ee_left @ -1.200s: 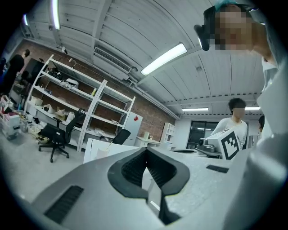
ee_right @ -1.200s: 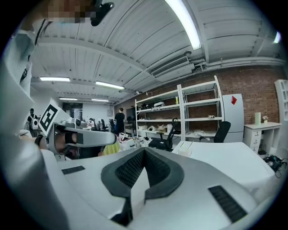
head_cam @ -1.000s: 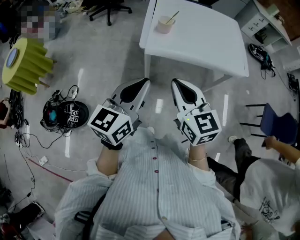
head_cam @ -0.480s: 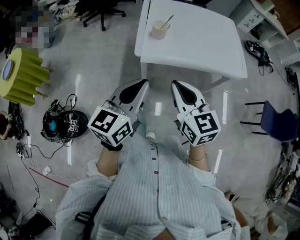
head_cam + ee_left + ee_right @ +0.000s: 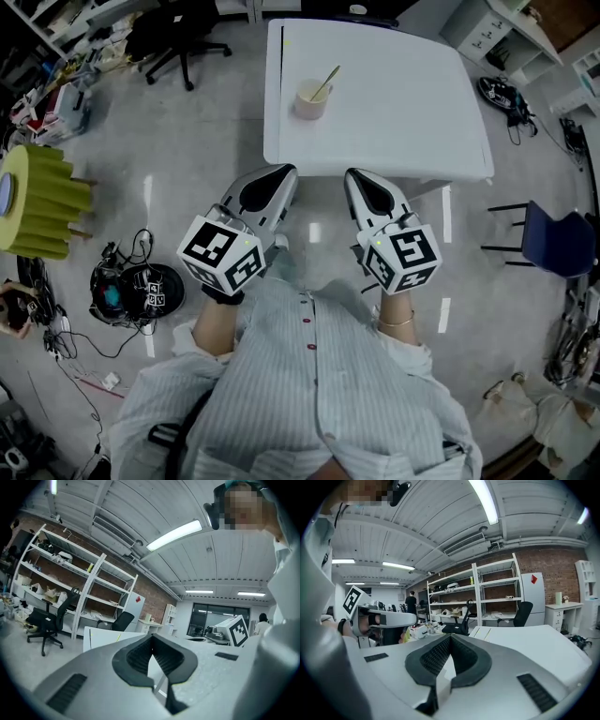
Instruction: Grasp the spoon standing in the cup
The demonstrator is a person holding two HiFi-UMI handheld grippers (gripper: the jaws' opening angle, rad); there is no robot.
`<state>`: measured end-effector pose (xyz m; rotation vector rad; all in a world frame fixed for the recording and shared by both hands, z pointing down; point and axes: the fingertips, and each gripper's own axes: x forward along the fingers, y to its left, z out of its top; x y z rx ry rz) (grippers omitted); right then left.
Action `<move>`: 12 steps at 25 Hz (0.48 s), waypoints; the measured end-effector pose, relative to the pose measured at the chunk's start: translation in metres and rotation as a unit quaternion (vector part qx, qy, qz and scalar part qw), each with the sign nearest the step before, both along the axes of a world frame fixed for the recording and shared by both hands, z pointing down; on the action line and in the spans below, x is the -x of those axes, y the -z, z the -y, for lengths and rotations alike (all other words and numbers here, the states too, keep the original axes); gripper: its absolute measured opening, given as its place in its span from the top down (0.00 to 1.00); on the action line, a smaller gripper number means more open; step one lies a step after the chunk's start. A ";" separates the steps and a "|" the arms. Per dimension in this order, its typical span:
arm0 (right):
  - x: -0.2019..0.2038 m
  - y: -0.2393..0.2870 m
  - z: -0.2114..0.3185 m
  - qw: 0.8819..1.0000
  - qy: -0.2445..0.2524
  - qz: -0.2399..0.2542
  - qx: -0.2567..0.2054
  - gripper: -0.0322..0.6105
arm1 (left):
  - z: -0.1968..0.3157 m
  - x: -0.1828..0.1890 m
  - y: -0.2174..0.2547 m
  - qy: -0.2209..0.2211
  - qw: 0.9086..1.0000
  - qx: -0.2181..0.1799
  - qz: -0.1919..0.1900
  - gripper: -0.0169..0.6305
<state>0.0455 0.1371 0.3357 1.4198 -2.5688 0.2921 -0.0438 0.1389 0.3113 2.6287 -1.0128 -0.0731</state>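
Left claw (image 5: 279,172) and right claw (image 5: 354,176), each pressed together and empty, hover side by side short of the desk (image 5: 403,112). Well beyond them, the spoon (image 5: 326,81) leans in the cup (image 5: 309,101) near the desk's left edge.

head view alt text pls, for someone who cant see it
Seen from above, a person holds the left gripper and right gripper, both shut and empty, just short of a white table where a spoon stands in a cup.
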 end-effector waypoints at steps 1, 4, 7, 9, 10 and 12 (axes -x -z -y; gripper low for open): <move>0.002 0.000 0.010 1.000 -0.002 -0.001 0.001 0.94 | 0.010 0.002 0.000 -0.003 1.000 0.001 0.000 0.96; 0.008 -0.001 0.038 1.000 -0.010 -0.001 0.002 0.94 | 0.038 0.010 -0.003 -0.010 1.000 0.004 0.002 0.96; 0.016 -0.005 0.060 1.000 -0.016 -0.001 0.004 0.94 | 0.060 0.016 -0.008 -0.016 1.000 0.008 0.003 0.96; 0.019 -0.008 0.073 1.000 -0.021 -0.001 0.007 0.94 | 0.075 0.020 -0.010 -0.020 1.000 0.009 0.003 0.96; 0.020 -0.009 0.078 1.000 -0.024 -0.001 0.008 0.94 | 0.081 0.022 -0.011 -0.023 1.000 0.009 0.003 0.96; 0.022 -0.011 0.088 0.999 -0.031 0.000 0.009 0.94 | 0.092 0.024 -0.014 -0.028 1.000 0.010 0.004 0.96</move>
